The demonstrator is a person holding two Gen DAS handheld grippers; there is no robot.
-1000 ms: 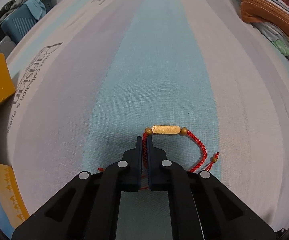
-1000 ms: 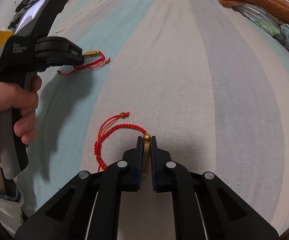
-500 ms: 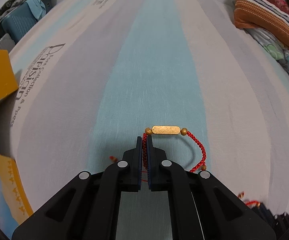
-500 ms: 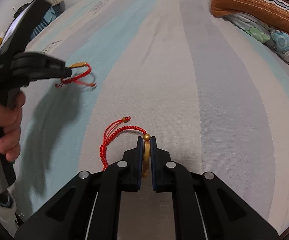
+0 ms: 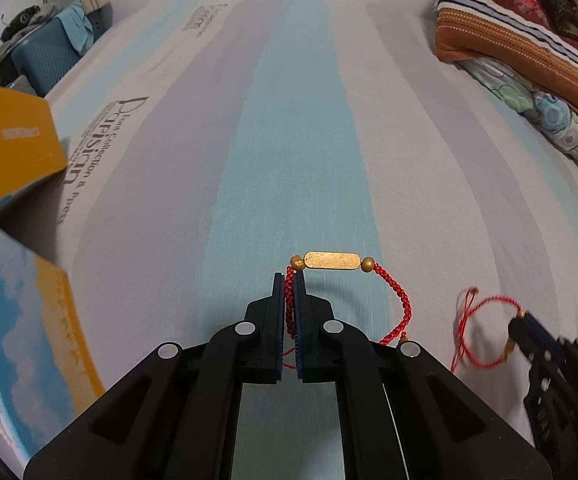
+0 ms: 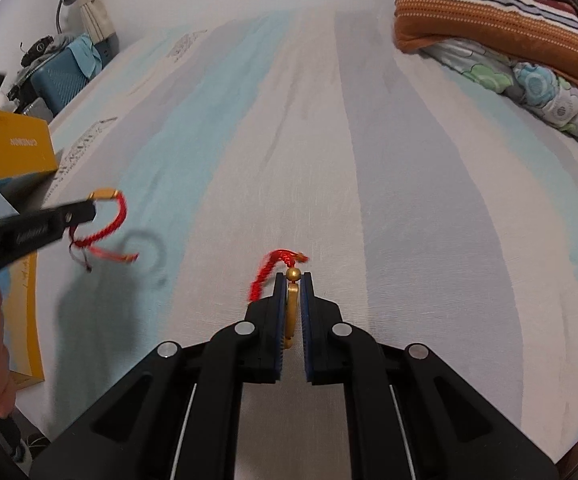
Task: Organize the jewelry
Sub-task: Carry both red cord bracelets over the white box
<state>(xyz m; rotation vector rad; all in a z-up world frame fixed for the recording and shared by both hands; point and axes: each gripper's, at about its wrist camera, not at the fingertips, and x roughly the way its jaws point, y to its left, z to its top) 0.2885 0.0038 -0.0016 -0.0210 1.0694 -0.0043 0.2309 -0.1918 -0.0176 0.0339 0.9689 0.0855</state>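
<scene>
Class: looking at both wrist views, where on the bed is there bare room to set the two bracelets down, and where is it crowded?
Bare sheet runs down the middle, between the yellow box on the left and the folded blankets on the right. Both edges are crowded; the blue-and-yellow box fills the near left.

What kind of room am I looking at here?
Most likely a bedroom at home. The work surface is a bed covered by a striped sheet, folded blankets are piled at its far corner, and a blue suitcase with clothes on top stands by the wall.
</scene>
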